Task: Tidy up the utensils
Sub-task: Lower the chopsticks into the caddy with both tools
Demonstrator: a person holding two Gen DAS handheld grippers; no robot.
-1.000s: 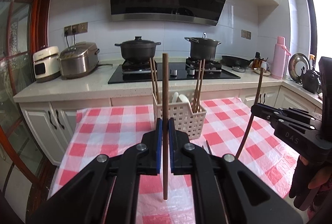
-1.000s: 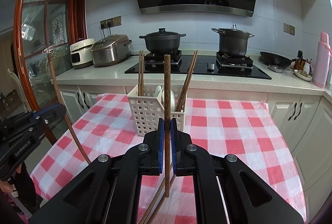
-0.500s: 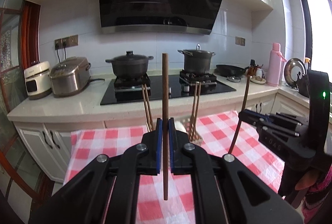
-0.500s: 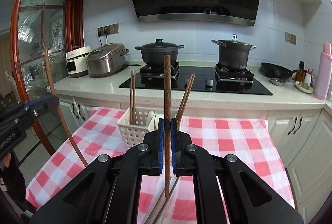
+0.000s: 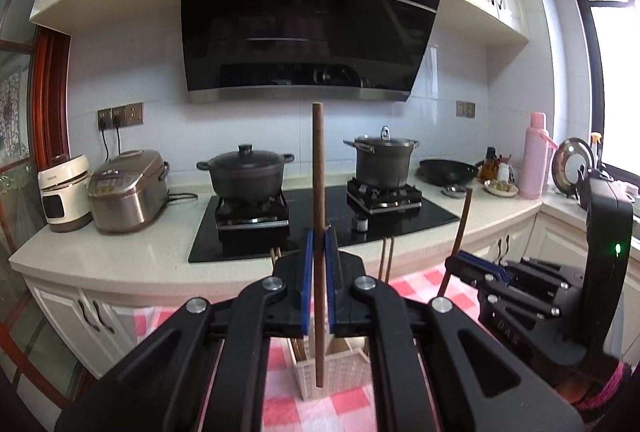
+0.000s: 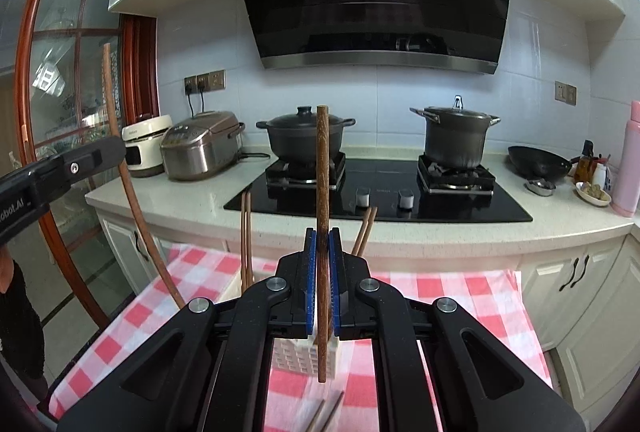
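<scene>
**Two chopsticks held upright over the basket**

The left tongs (image 5: pixel 316 286) are clamped on a chopstick (image 5: pixel 318 191) that stands upright between the blue pads, gripped below its middle with the lower end hanging just in front of the white basket (image 5: pixel 332 376). The right tongs (image 6: pixel 322 282) pinch a second chopstick (image 6: pixel 323 171) the same way — upright, tip hanging in front of the basket (image 6: pixel 304 356). Each pair of tongs also shows in the other's view, off to the side and near.

More chopsticks already stand in the basket, leaning at its left and right ends, and a loose pair (image 6: pixel 326 412) lies on the checked cloth (image 6: pixel 460 296) of the tabletop, nearer than the basket.

A wooden chopstick is light, stiff and thin, so it needs little force, but a round, smooth shaft can pivot or slip between flat pads. The grip low on the shaft leaves a long top-heavy length above — likely to swing if the tongs jerk. I would judge a hold nearer the middle steadier. The basket looks light too, and a sideways knock from a tip could shift or tip it.
</scene>
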